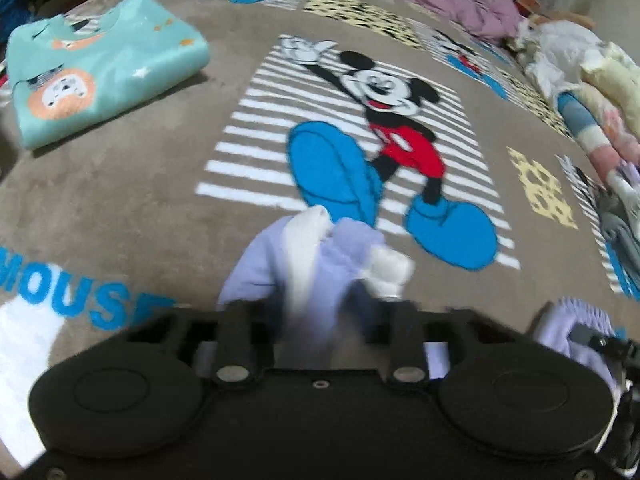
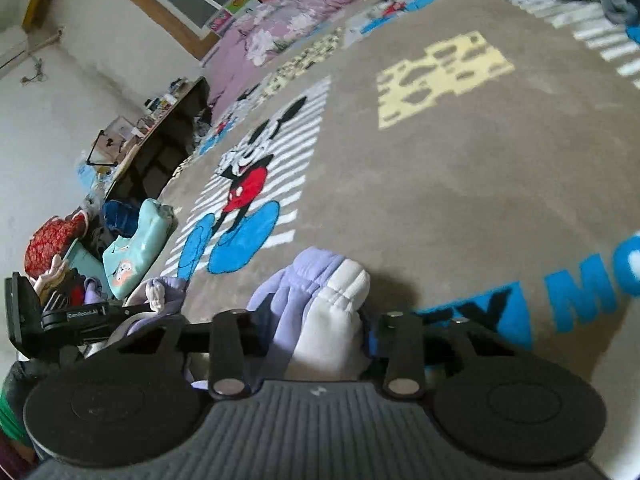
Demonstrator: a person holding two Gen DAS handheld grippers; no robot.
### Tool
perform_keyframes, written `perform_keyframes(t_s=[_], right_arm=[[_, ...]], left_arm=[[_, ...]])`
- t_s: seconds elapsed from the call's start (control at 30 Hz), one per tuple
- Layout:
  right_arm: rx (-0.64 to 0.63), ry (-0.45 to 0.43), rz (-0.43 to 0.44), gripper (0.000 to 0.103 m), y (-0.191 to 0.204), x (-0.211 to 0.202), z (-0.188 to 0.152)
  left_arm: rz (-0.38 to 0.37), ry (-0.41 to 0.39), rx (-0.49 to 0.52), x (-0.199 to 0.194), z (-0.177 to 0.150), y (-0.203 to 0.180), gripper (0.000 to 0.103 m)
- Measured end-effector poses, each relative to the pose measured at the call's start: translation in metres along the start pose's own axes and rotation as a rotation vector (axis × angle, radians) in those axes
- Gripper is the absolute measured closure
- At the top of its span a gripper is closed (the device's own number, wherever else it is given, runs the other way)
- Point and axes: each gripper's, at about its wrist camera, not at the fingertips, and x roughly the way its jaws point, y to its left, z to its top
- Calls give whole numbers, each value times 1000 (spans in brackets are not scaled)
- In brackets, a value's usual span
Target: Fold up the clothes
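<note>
Both tools, left tool (image 1: pixel 316 308) and right tool (image 2: pixel 316 320), pinch the lilac-and-white garment (image 2: pixel 316 312), bunched above the blanket (image 1: pixel 140 200); a folded teal top (image 1: pixel 100 68) lies near its far-left edge.

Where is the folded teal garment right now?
In the left wrist view the folded teal garment lies at upper left on the Mickey Mouse blanket, left of the big striped Mickey panel; the right wrist view shows it at far left.

Two grippers, left (image 1: pixel 320 316) and right (image 2: pixel 316 320), are in view. One lavender-and-white garment (image 1: pixel 316 256), one folded teal shirt (image 1: pixel 96 72) and one cartoon-mouse blanket (image 1: pixel 168 168) are visible.
</note>
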Motion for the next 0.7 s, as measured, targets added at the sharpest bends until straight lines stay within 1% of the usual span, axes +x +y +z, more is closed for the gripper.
perform_keyframes(t_s=[0.03, 0.07, 0.13, 0.2, 0.23, 0.37, 0.63, 0.67, 0.7], right_arm=[[8, -11, 20, 70, 0, -3, 1], [16, -22, 39, 71, 1, -6, 1], [60, -49, 81, 74, -2, -14, 6], [118, -81, 121, 74, -6, -22, 14], [130, -101, 128, 74, -6, -27, 19], [160, -206, 135, 74, -11, -48, 46], [142, -446, 107, 75, -33, -75, 93], [140, -476, 103, 75, -36, -78, 98], [141, -500, 97, 75, -40, -80, 103]], left_arm=[[2, -9, 10, -3, 0, -3, 92], [-4, -24, 12, -8, 0, -4, 94], [-47, -64, -15, -17, 6, -5, 94], [-92, -126, -44, -29, 12, -5, 95], [-107, -155, -56, -30, 16, -4, 95], [-166, -271, -104, -35, 29, -2, 95], [-284, -503, -200, -44, 55, 4, 95], [-297, -528, -212, -45, 57, 5, 95], [-301, -535, -227, -39, 54, 9, 95]])
